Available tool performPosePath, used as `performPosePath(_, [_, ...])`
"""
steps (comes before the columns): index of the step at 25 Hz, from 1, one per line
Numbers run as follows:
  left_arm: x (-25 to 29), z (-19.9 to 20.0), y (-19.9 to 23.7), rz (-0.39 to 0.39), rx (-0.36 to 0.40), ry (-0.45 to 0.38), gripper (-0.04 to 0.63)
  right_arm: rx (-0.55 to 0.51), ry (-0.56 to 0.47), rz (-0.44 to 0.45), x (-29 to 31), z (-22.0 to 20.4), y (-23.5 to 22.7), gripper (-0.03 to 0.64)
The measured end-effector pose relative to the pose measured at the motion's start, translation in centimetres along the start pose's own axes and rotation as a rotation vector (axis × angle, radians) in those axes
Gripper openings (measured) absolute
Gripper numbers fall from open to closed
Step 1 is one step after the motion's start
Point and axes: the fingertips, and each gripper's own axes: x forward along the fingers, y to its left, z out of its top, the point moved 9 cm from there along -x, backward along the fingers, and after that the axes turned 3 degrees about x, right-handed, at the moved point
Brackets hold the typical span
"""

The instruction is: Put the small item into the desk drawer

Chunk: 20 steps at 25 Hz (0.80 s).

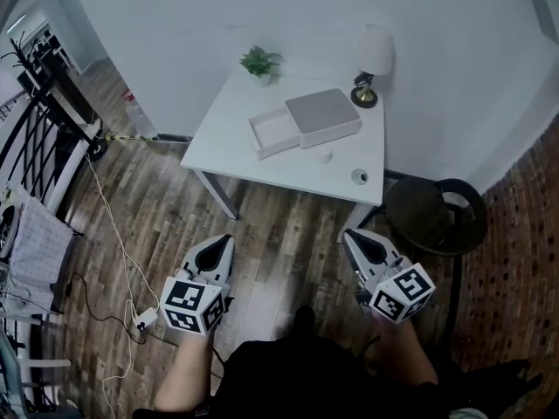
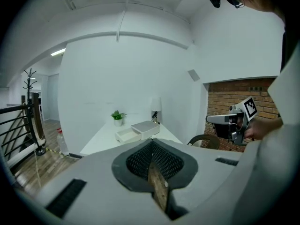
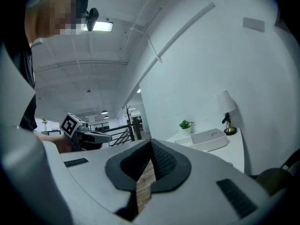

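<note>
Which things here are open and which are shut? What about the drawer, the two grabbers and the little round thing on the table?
Drawer: open, pulled out, looks empty.
Left gripper: shut, holding nothing.
Right gripper: shut, holding nothing.
Small round item: lying on the table, outside the drawer.
Lamp: upright, looks unlit.

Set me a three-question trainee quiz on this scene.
1. True or false: the drawer of the desktop box stands open.
2. The left gripper and right gripper are: A) both shut and empty B) both open C) each shut on an item.
3. Fill in: in the head view, the potted plant stands at the table's far ___ corner.
Key: 1 true; 2 A; 3 left.
</note>
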Motion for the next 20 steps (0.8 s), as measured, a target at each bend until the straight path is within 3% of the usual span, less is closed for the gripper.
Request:
performPosePath(13, [4.8, 1.6, 0.0, -0.055, 0.014, -0.036, 0.009, 0.020, 0.002, -0.086, -1.2, 0.3, -3.3, 0.003])
performPosePath(20, [10.1, 1.4, 3.9, -0.068, -0.048, -0.061, 0.009, -0.016, 0.054, -0.099, 3.1, 1.7, -5.8, 0.003])
